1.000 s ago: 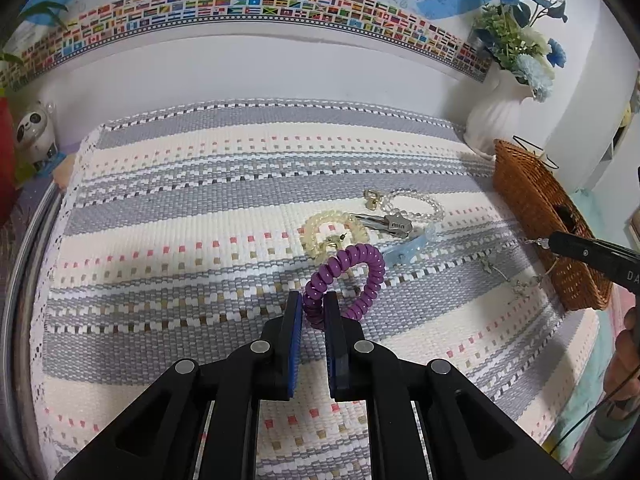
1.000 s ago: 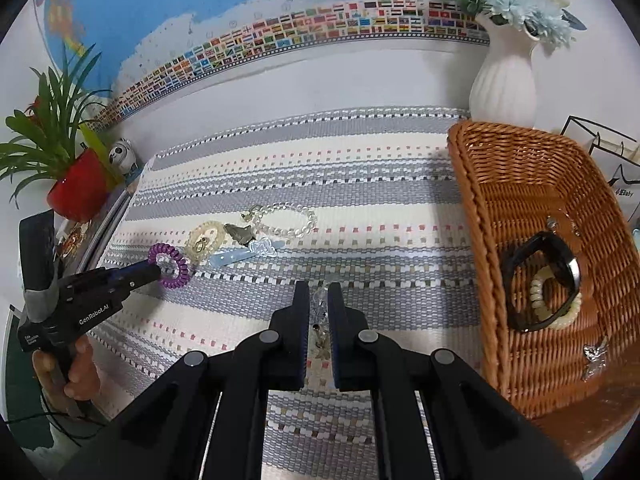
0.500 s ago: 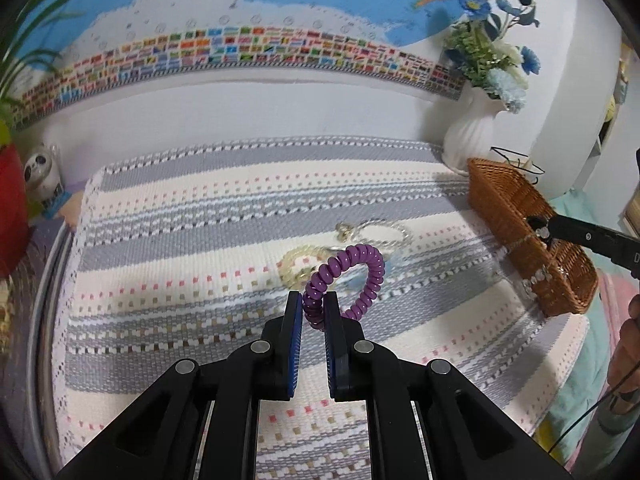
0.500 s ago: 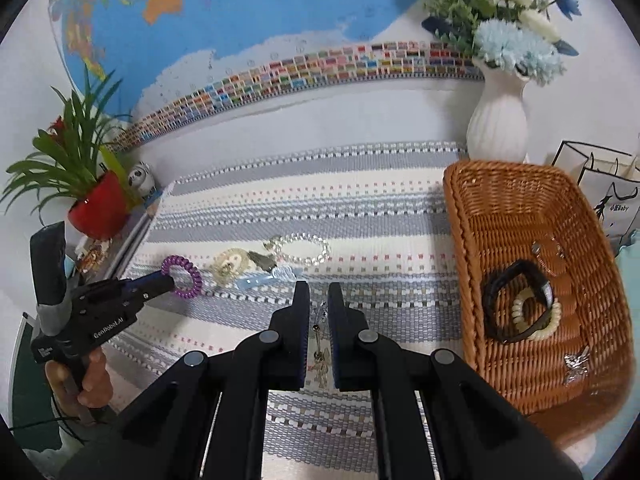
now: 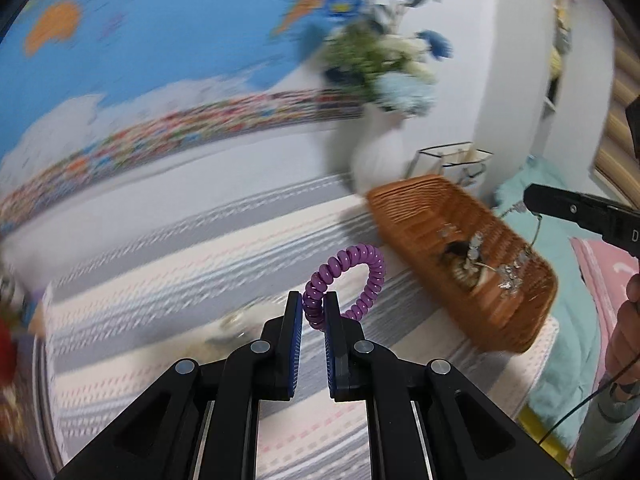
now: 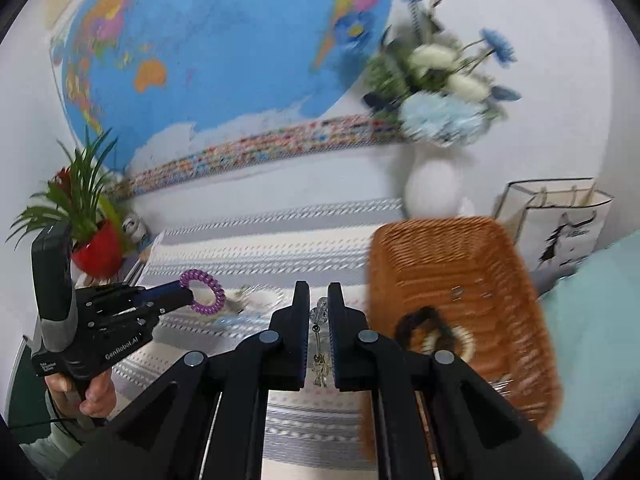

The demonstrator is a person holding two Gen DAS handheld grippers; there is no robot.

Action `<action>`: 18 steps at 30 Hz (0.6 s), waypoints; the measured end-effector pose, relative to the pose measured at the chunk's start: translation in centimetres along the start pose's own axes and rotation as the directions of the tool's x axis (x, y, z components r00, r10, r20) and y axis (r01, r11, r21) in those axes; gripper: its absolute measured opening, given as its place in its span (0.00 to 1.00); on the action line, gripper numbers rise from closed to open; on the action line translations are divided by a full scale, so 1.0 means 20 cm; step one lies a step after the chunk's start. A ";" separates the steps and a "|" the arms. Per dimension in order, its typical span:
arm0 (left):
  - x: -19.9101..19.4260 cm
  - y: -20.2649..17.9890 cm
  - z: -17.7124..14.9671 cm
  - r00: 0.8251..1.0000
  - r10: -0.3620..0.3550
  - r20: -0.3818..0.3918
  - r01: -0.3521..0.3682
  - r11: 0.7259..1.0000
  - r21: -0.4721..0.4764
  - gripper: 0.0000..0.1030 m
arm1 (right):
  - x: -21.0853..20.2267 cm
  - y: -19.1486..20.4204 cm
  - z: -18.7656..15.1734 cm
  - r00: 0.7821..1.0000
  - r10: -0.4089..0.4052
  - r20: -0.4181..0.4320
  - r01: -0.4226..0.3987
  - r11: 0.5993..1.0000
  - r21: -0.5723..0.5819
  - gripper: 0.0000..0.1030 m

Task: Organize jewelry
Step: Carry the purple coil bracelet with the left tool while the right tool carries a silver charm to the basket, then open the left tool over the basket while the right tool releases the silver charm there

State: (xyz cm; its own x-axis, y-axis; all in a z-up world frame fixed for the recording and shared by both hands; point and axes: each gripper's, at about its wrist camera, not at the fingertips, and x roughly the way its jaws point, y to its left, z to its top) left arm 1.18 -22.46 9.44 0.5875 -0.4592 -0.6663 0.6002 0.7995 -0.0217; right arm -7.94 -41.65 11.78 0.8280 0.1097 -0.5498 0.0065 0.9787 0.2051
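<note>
My left gripper is shut on a purple spiral hair tie and holds it in the air above the striped cloth; it also shows in the right wrist view. My right gripper is shut on a thin beaded chain that hangs between its fingers; in the left wrist view that chain dangles over the brown wicker basket. The basket holds a black band and a pale bead bracelet.
More jewelry lies blurred on the cloth between the grippers. A white vase with flowers stands behind the basket. A red potted plant stands at the cloth's far left. A paper bag sits right of the basket.
Both grippers have risen and swung right toward the basket, still holding their items. The right gripper's chain now hangs over the basket. The views are motion-blurred.
</note>
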 end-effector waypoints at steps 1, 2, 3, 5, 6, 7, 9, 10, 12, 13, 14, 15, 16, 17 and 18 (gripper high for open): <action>0.01 -0.04 0.02 1.000 -0.007 0.001 0.007 1.000 0.011 0.10 | -0.02 -0.04 0.01 1.000 -0.010 0.007 0.010 1.000 0.007 0.09; 0.03 -0.09 0.06 1.000 -0.018 0.002 0.018 1.000 0.023 0.10 | -0.04 -0.07 0.02 1.000 -0.018 0.012 0.018 1.000 0.013 0.09; 0.06 -0.15 0.10 0.999 -0.034 0.004 0.034 0.999 0.041 0.10 | -0.06 -0.13 0.02 0.999 -0.034 0.019 0.034 0.999 0.026 0.09; 0.10 -0.24 0.15 0.998 -0.056 0.008 0.055 0.997 0.062 0.10 | -0.10 -0.20 0.02 0.998 -0.052 0.024 0.050 0.998 0.044 0.09; 0.13 -0.28 0.18 0.998 -0.066 0.007 0.065 0.995 0.072 0.10 | -0.11 -0.24 0.02 0.998 -0.062 0.026 0.061 0.997 0.053 0.09; 0.16 -0.33 0.21 0.997 -0.076 0.006 0.075 0.994 0.080 0.10 | -0.13 -0.28 0.02 0.997 -0.076 0.030 0.074 0.995 0.060 0.09; 0.22 -0.40 0.27 0.996 -0.092 0.004 0.091 0.992 0.091 0.10 | -0.15 -0.37 0.02 0.995 -0.099 0.032 0.097 0.992 0.078 0.09; 0.25 -0.44 0.30 0.995 -0.099 0.000 0.098 0.990 0.098 0.10 | -0.15 -0.40 0.02 0.994 -0.105 0.030 0.102 0.991 0.085 0.09; 0.34 -0.50 0.36 0.994 -0.106 -0.013 0.107 0.988 0.110 0.10 | -0.14 -0.48 0.01 0.992 -0.120 0.023 0.117 0.987 0.108 0.09; 0.39 -0.53 0.38 0.994 -0.110 -0.023 0.112 0.987 0.117 0.10 | -0.13 -0.51 0.00 0.992 -0.122 0.017 0.120 0.986 0.117 0.09; 0.43 -0.54 0.40 0.993 -0.115 -0.034 0.118 0.986 0.122 0.10 | -0.11 -0.55 0.00 0.992 -0.122 0.008 0.120 0.984 0.130 0.09; 0.50 -0.57 0.42 0.991 -0.123 -0.056 0.129 0.983 0.129 0.10 | -0.10 -0.57 -0.01 0.992 -0.123 0.002 0.121 0.983 0.139 0.09; 0.54 -0.58 0.43 0.990 -0.124 -0.069 0.132 0.983 0.129 0.10 | -0.08 -0.60 -0.01 0.992 -0.124 -0.007 0.124 0.981 0.148 0.09; 0.60 -0.59 0.44 0.989 -0.123 -0.086 0.133 0.983 0.127 0.10 | -0.05 -0.62 -0.01 0.992 -0.128 -0.017 0.129 0.979 0.155 0.09; 0.66 -0.61 0.45 0.987 -0.120 -0.106 0.133 0.983 0.128 0.10 | -0.03 -0.64 -0.02 0.991 -0.130 -0.026 0.133 0.978 0.160 0.09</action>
State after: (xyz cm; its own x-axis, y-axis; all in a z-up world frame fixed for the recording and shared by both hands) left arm 6.60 -41.73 7.60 0.4501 -0.5082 -0.7343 0.7377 0.6750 -0.0149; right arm -8.85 -54.25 9.10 0.8050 -0.0141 -0.5931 0.2062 0.9441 0.2573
